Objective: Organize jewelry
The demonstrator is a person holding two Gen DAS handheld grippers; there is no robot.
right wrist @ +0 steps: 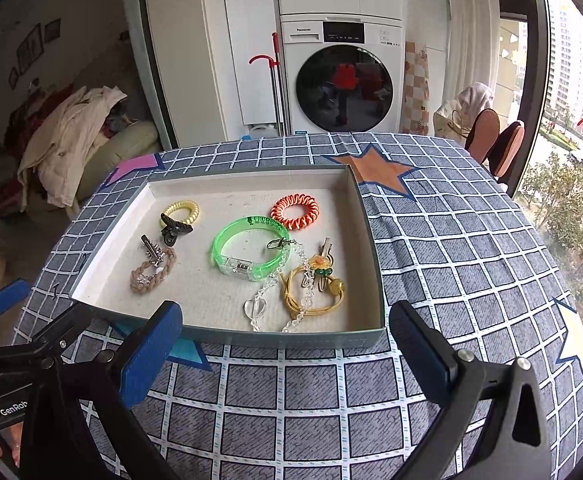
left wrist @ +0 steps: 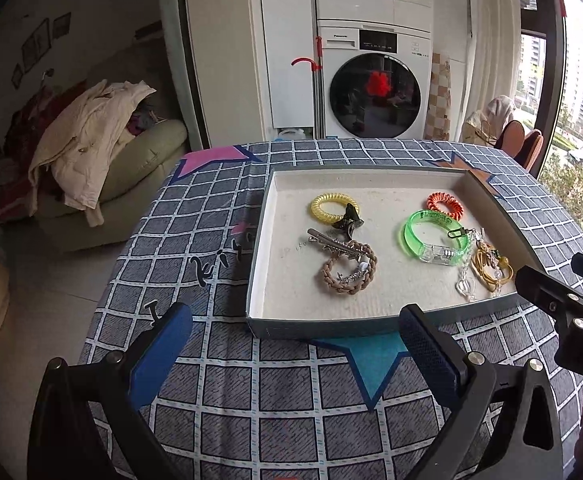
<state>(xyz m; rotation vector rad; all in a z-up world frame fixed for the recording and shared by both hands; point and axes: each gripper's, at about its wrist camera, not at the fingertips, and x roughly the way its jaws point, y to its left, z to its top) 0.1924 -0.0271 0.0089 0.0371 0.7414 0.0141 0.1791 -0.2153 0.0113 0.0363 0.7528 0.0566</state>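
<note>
A: Jewelry sits inside the shallow tray (right wrist: 371, 264), which rests on the counter (right wrist: 451, 248) with its checked cloth. What's in there?

B: Toward the tray's far edge, a yellow coil band (right wrist: 181, 211) with a dark claw clip (right wrist: 173, 230) touching it, and an orange coil band (right wrist: 294, 211) nearer the far right corner. In the middle lies a green bangle (right wrist: 247, 252).

A: And along the left side?

B: A braided brown band (left wrist: 349, 270) with a silver clip (left wrist: 333, 244) lying across it. A small pale charm rests inside the band's ring; I can't make out what it is.

A: The near right corner?

B: A yellow cord loop (right wrist: 311, 296) tangled with a clear bead chain (right wrist: 267, 292) that ends in a clear heart. The chain's metal clasp touches the green bangle. A small orange flower piece (right wrist: 319, 264) lies on the cord.

A: The claws?

B: The left claw (left wrist: 295, 354) hovers above the counter before the tray's near edge, its blue pads spread wide, holding nothing. The right claw (right wrist: 287, 354) is likewise wide and empty, just short of the tray's near wall. Each shows at the edge of the other's view.

A: Behind the counter?

B: A washing machine (right wrist: 343, 80), and a sofa (left wrist: 139, 160) heaped with clothes to the left.
</note>
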